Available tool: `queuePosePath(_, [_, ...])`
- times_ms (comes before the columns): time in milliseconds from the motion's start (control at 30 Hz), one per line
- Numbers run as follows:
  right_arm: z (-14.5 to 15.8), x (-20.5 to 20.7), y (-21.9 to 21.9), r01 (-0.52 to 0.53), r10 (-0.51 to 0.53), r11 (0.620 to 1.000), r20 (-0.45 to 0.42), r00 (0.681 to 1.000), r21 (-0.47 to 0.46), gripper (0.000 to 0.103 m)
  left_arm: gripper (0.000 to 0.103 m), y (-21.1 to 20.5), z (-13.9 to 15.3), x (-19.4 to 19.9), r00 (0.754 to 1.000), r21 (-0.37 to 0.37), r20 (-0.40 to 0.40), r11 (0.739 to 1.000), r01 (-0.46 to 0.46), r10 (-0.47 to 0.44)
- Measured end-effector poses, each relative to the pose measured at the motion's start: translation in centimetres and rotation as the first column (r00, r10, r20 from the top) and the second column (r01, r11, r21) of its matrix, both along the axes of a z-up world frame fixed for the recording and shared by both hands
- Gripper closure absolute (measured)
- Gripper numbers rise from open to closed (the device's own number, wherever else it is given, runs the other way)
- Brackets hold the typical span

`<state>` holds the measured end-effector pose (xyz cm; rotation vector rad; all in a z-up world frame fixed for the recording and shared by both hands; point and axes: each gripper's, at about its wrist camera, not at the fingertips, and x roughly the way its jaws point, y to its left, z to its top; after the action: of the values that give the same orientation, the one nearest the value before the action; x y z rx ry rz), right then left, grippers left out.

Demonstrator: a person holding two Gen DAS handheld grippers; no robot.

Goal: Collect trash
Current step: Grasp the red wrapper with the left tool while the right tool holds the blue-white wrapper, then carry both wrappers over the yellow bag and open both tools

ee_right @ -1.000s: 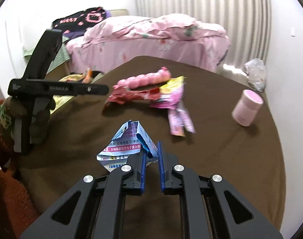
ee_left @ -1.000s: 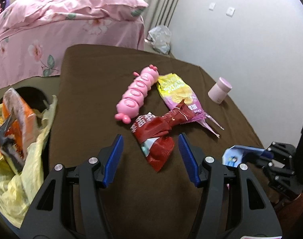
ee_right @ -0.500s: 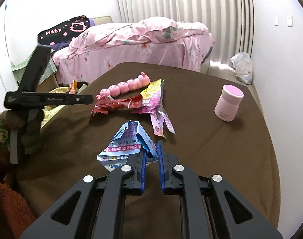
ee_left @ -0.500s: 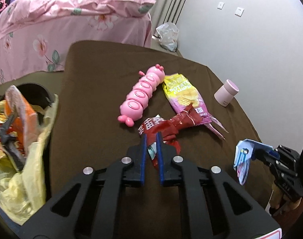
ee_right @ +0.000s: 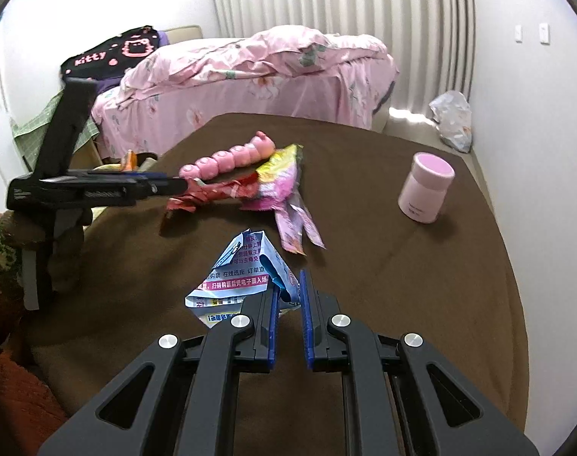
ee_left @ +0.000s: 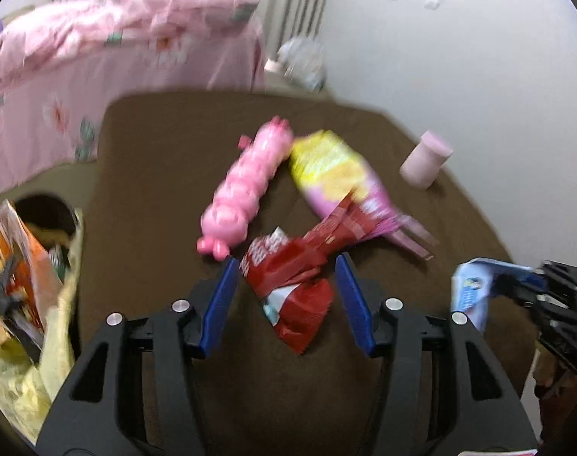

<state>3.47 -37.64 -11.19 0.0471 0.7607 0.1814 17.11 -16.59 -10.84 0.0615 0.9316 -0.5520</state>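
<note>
Left wrist view, blurred: left gripper jaws have just been opening and now stand apart, the crinkled red foil wrapper between the blue ribbed pads but not pinched. Beyond it, a segmented pink plastic caterpillar toy and a glossy yellow-pink snack bag. Off to its left, a trash bag of thin yellow film, stuffed with wrappers. Right wrist view: right gripper clamped on a folded blue-white paper packet, lifted above the brown cloth table. Pink cylindrical jar ahead-right.
</note>
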Motion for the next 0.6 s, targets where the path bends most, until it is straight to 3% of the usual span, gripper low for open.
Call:
queuePosePath(33, [-0.1, 0.0, -0.2, 0.006, -0.006, 1.000, -0.004, 1.000, 0.003, 0.092, 0.061, -0.2, -0.4, 0.3, 1.000, 0.000, -0.019, 1.000, -0.001, 0.001])
queuePosePath(333, [-1.0, -0.2, -1.2, 0.037, -0.037, 0.999, -0.014, 0.999, 0.026, 0.092, 0.064, -0.6, 0.9, -0.9, 0.999, 0.000, 0.050, 1.000, -0.001, 0.001])
queuePosePath(600, [2.5, 0.0, 0.1, 0.024, -0.023, 1.000, 0.068, 0.997, -0.011, 0.092, 0.063, 2.7, 5.5, -3.7, 0.989, -0.109, 0.140, 0.994, -0.022, 0.037])
